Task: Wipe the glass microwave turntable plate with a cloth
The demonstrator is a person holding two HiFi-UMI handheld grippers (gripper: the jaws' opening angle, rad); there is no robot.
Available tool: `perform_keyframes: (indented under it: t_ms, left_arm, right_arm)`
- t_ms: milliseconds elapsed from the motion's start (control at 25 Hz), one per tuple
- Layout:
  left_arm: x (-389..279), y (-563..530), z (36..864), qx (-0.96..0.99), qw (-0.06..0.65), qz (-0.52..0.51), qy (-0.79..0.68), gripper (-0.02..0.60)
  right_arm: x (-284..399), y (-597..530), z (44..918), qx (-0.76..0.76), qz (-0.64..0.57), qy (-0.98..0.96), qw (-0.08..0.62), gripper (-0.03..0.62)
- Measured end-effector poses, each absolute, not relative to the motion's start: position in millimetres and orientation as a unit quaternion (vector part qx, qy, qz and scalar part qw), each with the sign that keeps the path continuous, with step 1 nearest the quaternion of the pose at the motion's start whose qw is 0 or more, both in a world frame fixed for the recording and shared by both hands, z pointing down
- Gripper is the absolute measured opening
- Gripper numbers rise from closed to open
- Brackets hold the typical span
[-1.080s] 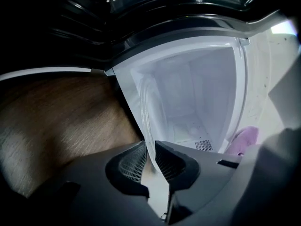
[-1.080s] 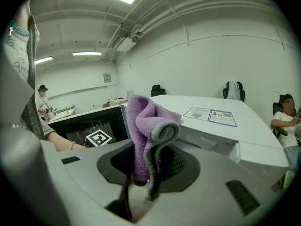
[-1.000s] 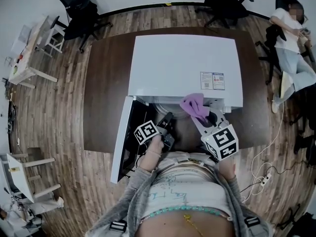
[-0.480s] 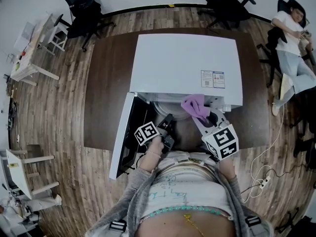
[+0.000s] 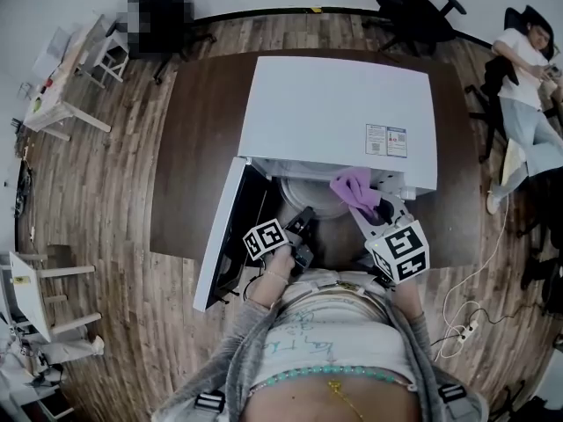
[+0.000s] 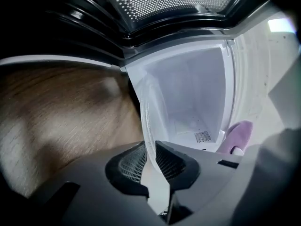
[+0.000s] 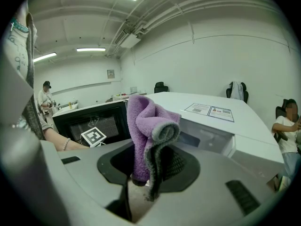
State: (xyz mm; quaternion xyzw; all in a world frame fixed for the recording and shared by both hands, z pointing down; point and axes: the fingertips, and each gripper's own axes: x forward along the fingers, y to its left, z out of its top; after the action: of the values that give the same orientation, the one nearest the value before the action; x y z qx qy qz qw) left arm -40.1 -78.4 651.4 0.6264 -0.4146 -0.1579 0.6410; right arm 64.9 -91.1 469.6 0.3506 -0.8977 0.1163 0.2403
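Jaws above brown table [image 5: 202, 130], plank floor [image 5: 114, 209]

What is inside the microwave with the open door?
You can see white walls and the glass turntable plate, poking out the front with its rim pinched by the left gripper. From above, the microwave top covers the rest, and whatever lies under the plate is hidden.

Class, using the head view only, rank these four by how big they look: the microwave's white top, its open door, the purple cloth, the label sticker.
1. microwave's white top
2. open door
3. purple cloth and label sticker: they look about alike, so left unranked.
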Motion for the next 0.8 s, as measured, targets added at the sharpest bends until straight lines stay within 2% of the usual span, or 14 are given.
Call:
perform_keyframes:
  t_ms: [800]
  left_arm:
    - [-40.5, -65.1, 650.1, 0.625, 0.607, -0.181, -0.456, 0.058]
  right_arm:
    - [91.8, -68.9, 480.5, 0.327, 0.108, -0.902, 0.26, 0.123]
